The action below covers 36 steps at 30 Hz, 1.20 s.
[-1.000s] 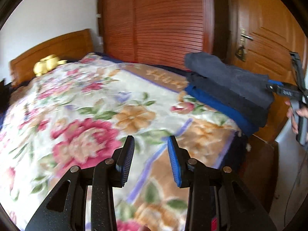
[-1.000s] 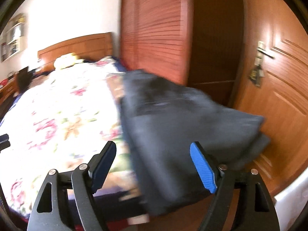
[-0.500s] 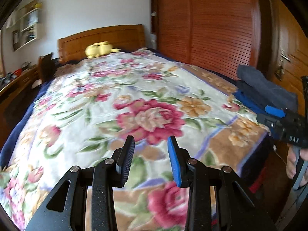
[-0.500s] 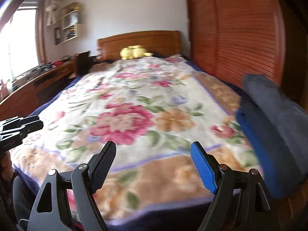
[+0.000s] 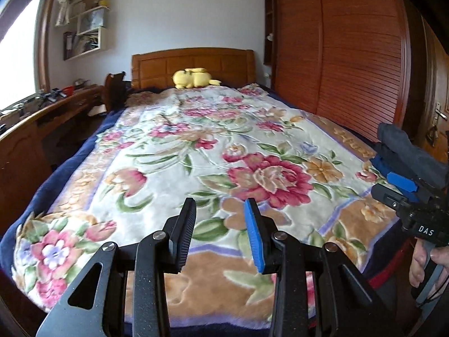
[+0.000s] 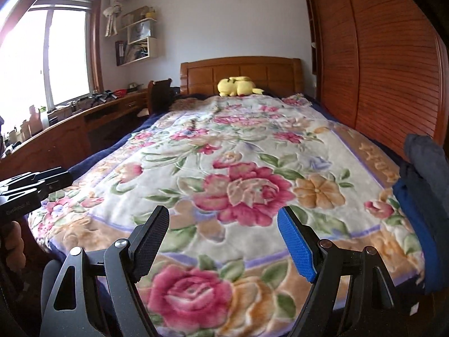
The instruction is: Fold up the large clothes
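A stack of folded dark grey and blue clothes [image 5: 404, 151] lies on the bed's near right corner; it also shows at the right edge of the right wrist view [image 6: 423, 185]. My left gripper [image 5: 220, 233] is open and empty above the foot of the bed. My right gripper [image 6: 223, 241] is open wide and empty, also above the foot of the bed; it shows at the right of the left wrist view [image 5: 404, 193], just in front of the stack. Neither gripper touches cloth.
A floral blanket [image 5: 196, 154] covers the bed. A yellow plush toy [image 6: 237, 86] lies by the wooden headboard. A slatted wooden wardrobe [image 5: 350, 56] stands on the right, a desk [image 6: 73, 129] on the left, a door [image 5: 437, 118] at far right.
Both grippers have swung left, away from the folded stack toward the length of the bed. The stack has shifted from centre view to the right edge. Both jaws stay open.
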{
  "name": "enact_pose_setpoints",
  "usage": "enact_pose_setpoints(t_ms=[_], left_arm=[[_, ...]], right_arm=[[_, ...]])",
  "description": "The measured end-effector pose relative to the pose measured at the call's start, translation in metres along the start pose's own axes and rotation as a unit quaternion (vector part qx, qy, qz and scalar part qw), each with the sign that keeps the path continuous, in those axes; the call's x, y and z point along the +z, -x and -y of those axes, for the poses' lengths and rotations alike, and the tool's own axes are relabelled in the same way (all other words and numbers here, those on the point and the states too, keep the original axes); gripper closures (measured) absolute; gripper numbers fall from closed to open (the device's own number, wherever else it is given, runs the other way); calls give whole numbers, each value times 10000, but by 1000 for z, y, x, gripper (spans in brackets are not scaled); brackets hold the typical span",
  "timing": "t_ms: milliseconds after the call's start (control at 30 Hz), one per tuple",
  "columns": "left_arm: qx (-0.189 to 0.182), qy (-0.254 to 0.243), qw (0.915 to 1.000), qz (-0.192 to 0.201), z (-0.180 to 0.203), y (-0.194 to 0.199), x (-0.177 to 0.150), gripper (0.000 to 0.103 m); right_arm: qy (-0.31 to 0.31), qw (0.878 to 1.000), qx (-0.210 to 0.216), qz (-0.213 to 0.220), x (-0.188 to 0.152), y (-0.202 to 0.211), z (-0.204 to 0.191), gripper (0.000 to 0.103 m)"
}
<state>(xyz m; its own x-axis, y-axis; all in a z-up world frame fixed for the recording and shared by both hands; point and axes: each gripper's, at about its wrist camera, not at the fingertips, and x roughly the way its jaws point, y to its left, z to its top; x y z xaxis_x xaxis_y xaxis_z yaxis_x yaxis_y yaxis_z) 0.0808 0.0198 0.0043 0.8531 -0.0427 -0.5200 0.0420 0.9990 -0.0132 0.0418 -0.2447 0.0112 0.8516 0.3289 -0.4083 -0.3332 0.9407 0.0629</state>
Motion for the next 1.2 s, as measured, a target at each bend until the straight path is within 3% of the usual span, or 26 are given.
enact_pose_setpoints(t_ms=[533,1200], left_arm=[[85,388,9991,170,-18,13,-18,66],[150,290,9994,153,-13,13,-22,66]], right_arm=[[25,9999,-26,125,-14,3,-8,22],[-101,9997,-41,198,-12,6,-13,22]])
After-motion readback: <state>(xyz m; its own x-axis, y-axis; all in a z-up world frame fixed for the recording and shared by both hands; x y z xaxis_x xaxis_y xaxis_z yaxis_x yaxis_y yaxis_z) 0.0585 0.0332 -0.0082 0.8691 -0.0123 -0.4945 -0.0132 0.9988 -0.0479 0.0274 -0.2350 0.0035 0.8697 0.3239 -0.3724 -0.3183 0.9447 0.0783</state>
